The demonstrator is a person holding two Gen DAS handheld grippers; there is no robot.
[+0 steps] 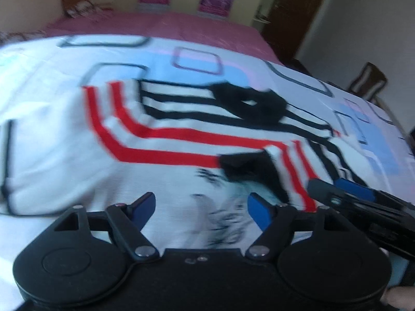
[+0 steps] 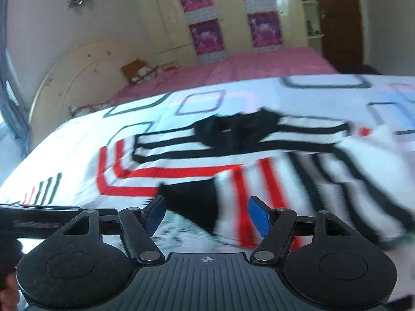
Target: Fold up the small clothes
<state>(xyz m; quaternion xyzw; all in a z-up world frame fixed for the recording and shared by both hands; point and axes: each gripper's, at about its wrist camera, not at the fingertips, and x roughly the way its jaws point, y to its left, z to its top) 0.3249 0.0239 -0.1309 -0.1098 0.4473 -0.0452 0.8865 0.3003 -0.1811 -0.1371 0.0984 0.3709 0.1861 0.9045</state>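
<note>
The left gripper is open, with nothing between its blue pads. The right gripper is open too, and a black cuff lies just past it. The shirt, white with red and black stripes, lies on the bed cover. Both pictures are blurry, so the print on the shirt is hard to read. Behind are a pink sheet, posters and a brown door.
</note>
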